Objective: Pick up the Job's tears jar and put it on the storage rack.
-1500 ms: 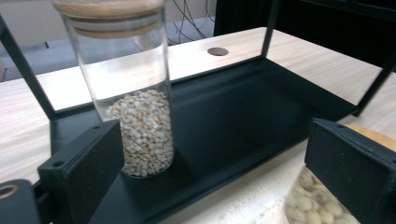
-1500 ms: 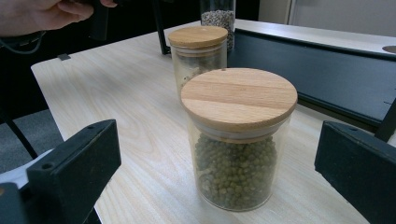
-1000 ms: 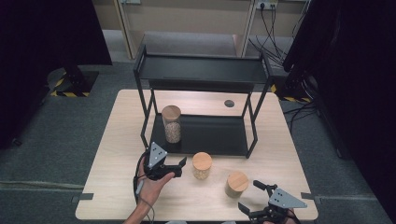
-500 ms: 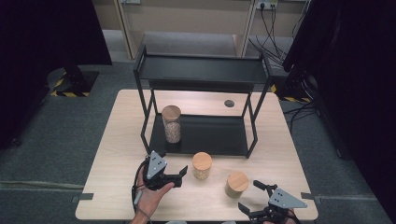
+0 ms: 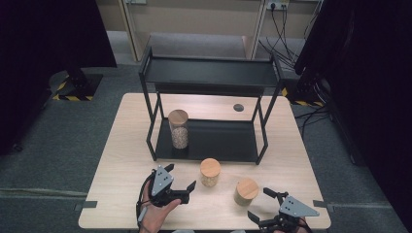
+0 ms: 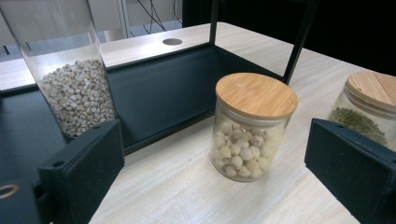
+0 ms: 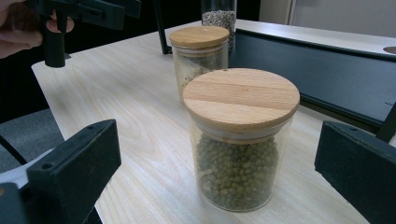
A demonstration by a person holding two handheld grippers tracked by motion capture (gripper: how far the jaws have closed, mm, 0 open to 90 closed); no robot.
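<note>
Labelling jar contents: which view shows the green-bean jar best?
Right gripper view: the green-bean jar stands close and centred between that gripper's open jaws, beans and wooden lid sharp. The left gripper view catches part of it at the right edge, behind a jaw. The high view shows it small, mostly lid.

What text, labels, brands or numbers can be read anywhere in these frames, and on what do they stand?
None can be read.
Short jar of pale round seeds: plain wooden lid and clear glass, no label.
Jar of green beans: plain lid, no label.
Tall jar of grain on the black shelf rack: no label visible.
Left gripper and right gripper: no markings legible.
Yellow-and-black hazard stripes on the floor: a pattern, no words.
</note>
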